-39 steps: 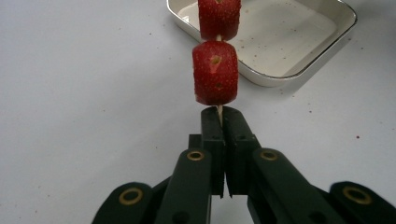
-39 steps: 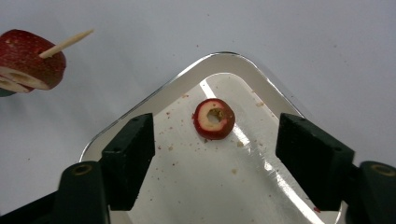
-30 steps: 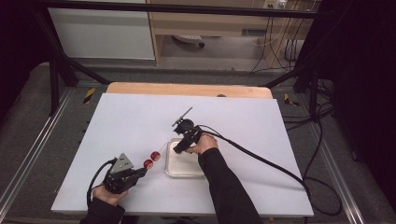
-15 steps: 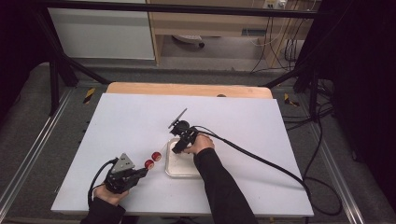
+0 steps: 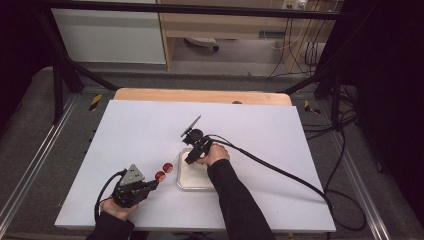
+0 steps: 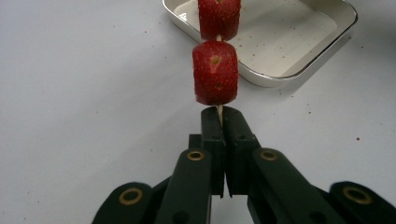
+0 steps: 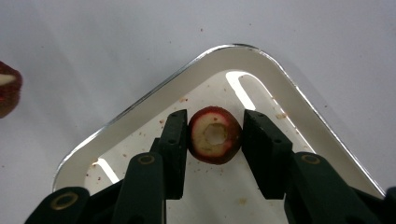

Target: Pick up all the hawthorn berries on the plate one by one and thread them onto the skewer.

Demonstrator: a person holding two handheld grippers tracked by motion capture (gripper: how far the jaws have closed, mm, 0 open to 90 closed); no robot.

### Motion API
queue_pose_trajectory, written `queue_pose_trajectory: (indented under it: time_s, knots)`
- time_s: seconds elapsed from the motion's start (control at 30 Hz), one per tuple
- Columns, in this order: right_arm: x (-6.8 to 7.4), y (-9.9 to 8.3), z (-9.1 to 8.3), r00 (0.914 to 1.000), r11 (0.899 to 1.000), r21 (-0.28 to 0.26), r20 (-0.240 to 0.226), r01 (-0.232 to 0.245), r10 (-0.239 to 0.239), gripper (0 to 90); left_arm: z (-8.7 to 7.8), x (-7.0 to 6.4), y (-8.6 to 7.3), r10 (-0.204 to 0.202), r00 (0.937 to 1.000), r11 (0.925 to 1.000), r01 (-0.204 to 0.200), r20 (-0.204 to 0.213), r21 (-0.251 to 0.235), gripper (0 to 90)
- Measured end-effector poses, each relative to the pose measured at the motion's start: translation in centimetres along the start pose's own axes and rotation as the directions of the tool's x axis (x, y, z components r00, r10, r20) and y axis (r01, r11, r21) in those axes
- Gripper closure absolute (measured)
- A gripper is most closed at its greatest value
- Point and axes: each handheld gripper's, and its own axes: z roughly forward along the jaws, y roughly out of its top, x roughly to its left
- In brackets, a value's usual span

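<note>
My left gripper [image 6: 220,114] is shut on a thin wooden skewer [image 6: 219,109] that carries two red strawberry pieces [image 6: 215,72], one behind the other, pointing toward a white tray [image 6: 299,70]. In the high view the left gripper [image 5: 152,184] sits near the table's front left, with the skewered strawberries [image 5: 164,171] just left of the tray [image 5: 192,182]. My right gripper [image 7: 215,123] reaches down into the tray [image 7: 154,100], and its jaws close on a cut strawberry piece [image 7: 215,135] with a pale hollow centre. From above, the right gripper [image 5: 190,159] stands over the tray's far left corner.
The white table top [image 5: 140,130] has a wooden edge [image 5: 200,95] at the back. The right gripper's black cable [image 5: 280,172] trails across the table to the right. Red crumbs speckle the tray floor. A skewered strawberry [image 7: 8,93] peeks in at the left edge of the right gripper view.
The right hand and its gripper have shifted slightly left and down over the tray's far corner. The left gripper and its skewer have stayed put.
</note>
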Motion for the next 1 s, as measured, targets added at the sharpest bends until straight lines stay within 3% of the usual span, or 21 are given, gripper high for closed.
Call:
queue_pose_trajectory:
  time_s: [0.23, 0.37, 0.5, 0.6, 0.67, 0.73, 0.9, 0.93, 0.97, 1.0]
  knots:
    - [0.7, -0.6, -2.5, 0.9998, 0.999, -0.034, 0.019, 0.005, -0.004, 61.7, -0.1, -0.3, 0.1, 0.006, 1.0000, 1.0000, -0.006, -0.003, -0.006, 87.9]
    - [0.9, -1.6, -3.8, 0.9999, 0.997, -0.080, 0.009, -0.005, 0.006, 61.7, -0.1, -0.5, 0.2, 0.009, 1.0000, 0.9999, -0.009, -0.001, -0.012, 87.9]
    - [0.6, -3.1, -4.7, 0.9991, 0.990, -0.138, -0.017, -0.041, 0.039, 61.8, 0.0, -0.9, 0.3, 0.015, 0.9999, 0.9998, -0.015, 0.000, -0.015, 87.9]
    - [0.5, -4.3, -5.1, 0.9977, 0.979, -0.196, -0.035, -0.064, 0.058, 61.8, 0.0, -1.1, 0.3, 0.011, 0.9999, 0.9998, -0.011, 0.002, -0.019, 88.0]
    - [0.4, -5.1, -5.3, 0.9949, 0.963, -0.253, -0.061, -0.093, 0.080, 61.8, 0.0, -1.3, 0.4, 0.006, 1.0000, 0.9996, -0.005, 0.005, -0.028, 87.9]
    - [0.3, -6.0, -5.5, 0.9917, 0.939, -0.321, -0.081, -0.121, 0.100, 61.8, 0.0, -1.4, 0.4, 0.004, 1.0000, 0.9995, -0.004, 0.003, -0.032, 87.9]
    - [0.2, -8.2, -5.6, 0.9760, 0.850, -0.483, -0.153, -0.211, 0.155, 61.9, 0.1, -1.8, 0.5, -0.014, 0.9999, 0.9990, 0.014, 0.005, -0.043, 87.9]
    - [0.2, -8.6, -5.5, 0.9709, 0.830, -0.508, -0.175, -0.231, 0.163, 61.9, 0.1, -1.9, 0.5, -0.015, 0.9999, 0.9988, 0.015, 0.001, -0.048, 87.9]
    - [0.3, -9.1, -5.4, 0.9627, 0.798, -0.542, -0.205, -0.262, 0.176, 61.9, 0.1, -2.0, 0.5, -0.016, 0.9999, 0.9987, 0.016, 0.000, -0.048, 87.9]
    - [0.3, -9.4, -5.4, 0.9586, 0.780, -0.562, -0.222, -0.275, 0.179, 61.9, 0.2, -2.1, 0.6, -0.020, 0.9998, 0.9986, 0.020, -0.001, -0.048, 87.9]
